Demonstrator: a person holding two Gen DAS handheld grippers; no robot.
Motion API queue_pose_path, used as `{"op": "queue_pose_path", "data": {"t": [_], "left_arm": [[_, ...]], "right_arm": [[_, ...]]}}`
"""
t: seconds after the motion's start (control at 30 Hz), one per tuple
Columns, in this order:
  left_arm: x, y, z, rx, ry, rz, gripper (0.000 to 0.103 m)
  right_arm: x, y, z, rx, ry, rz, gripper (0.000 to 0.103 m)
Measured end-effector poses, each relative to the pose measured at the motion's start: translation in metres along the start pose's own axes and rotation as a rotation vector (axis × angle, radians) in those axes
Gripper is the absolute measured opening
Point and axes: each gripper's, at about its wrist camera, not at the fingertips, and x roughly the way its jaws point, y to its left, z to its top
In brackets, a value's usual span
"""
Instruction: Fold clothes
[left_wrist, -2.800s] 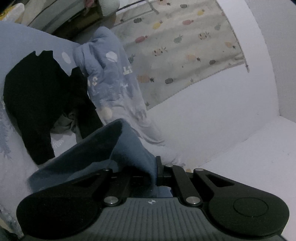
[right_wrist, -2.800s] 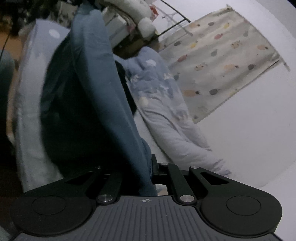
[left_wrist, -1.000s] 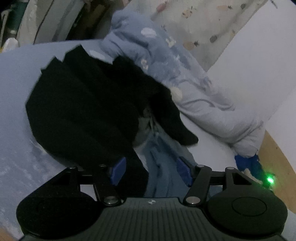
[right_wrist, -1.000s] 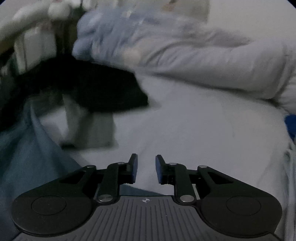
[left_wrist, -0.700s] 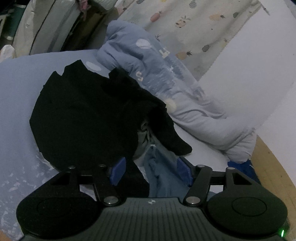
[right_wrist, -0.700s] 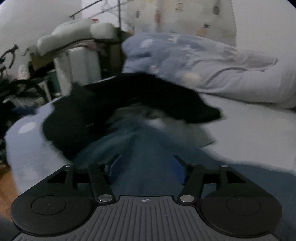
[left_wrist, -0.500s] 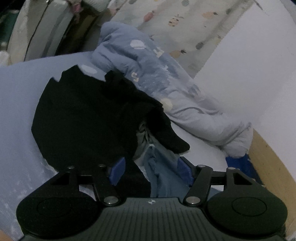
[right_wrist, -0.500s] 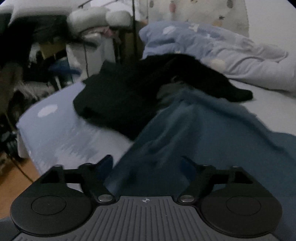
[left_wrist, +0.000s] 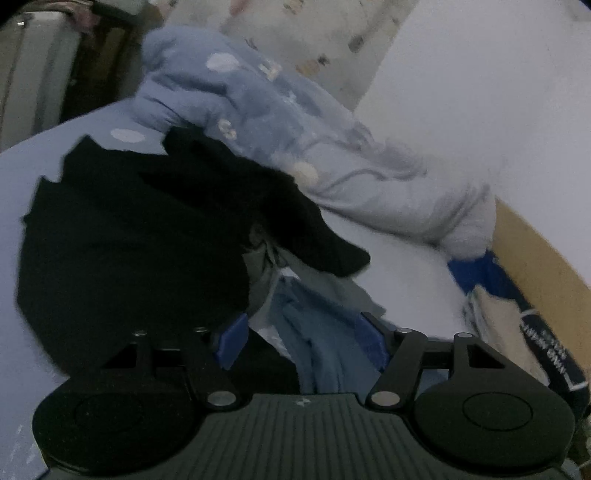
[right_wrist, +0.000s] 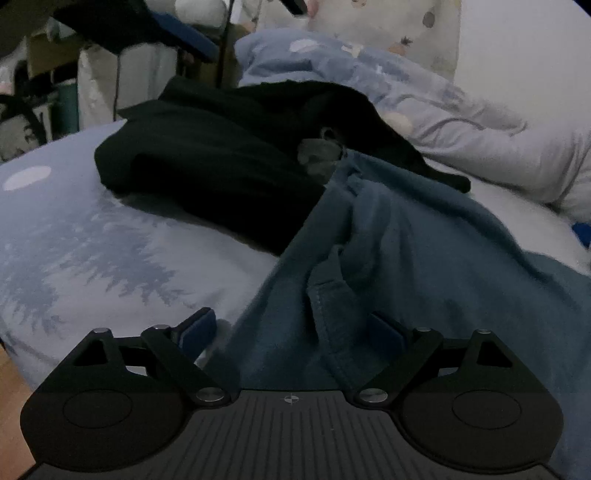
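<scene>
Hovering w/ both grippers' fingers spread, left gripper & right gripper over blue garment, nothing gripped, right just opened

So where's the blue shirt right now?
In the right wrist view the blue shirt lies crumpled on the bed, right of the black garment, its near edge between the open right gripper fingers.

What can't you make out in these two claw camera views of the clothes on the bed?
- Blue garment: its near end is hidden by the right claw housing in the right wrist view, so its type is unclear.
- Grey item: mostly buried under the black garment.
- Left wrist view: motion-blurred; lettering on the bag at the right edge is unreadable.
- Left claw: cloth lies between its open fingers; contact is unclear.
</scene>
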Motion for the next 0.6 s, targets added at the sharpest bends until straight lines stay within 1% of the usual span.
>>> {"op": "queue_pose_path", "data": {"t": [0.07,0.13,0.2,0.23,0.27,0.37,0.43,0.6], "left_arm": [[0.023,-0.004,0.004,0.026,0.039,-0.013,0.07],[0.047,-0.007,0.006,0.043,0.081,-0.026,0.07],[0.075,-0.007,0.007,0.041,0.138,-0.035,0.073],[0.088,-0.005,0.007,0.035,0.164,-0.032,0.073],[0.101,-0.004,0.007,0.028,0.191,-0.029,0.073],[0.132,0.0,0.005,0.016,0.25,-0.016,0.073],[0.15,0.002,0.003,0.015,0.278,-0.01,0.074],[0.185,0.005,0.005,-0.009,0.316,-0.015,0.075]], "right_arm": [[0.003,-0.009,-0.001,0.031,0.013,0.023,0.088],[0.008,-0.02,-0.001,0.049,0.01,0.023,0.076],[0.013,-0.031,0.0,0.063,0.012,0.014,0.04],[0.015,-0.037,0.001,0.069,0.014,0.009,0.03],[0.015,-0.044,0.002,0.082,0.015,0.021,0.011],[0.013,-0.067,0.005,0.13,0.031,0.08,0.009],[0.007,-0.081,0.007,0.156,0.02,0.103,0.009],[-0.009,-0.105,0.014,0.177,-0.02,0.143,0.009]]}}
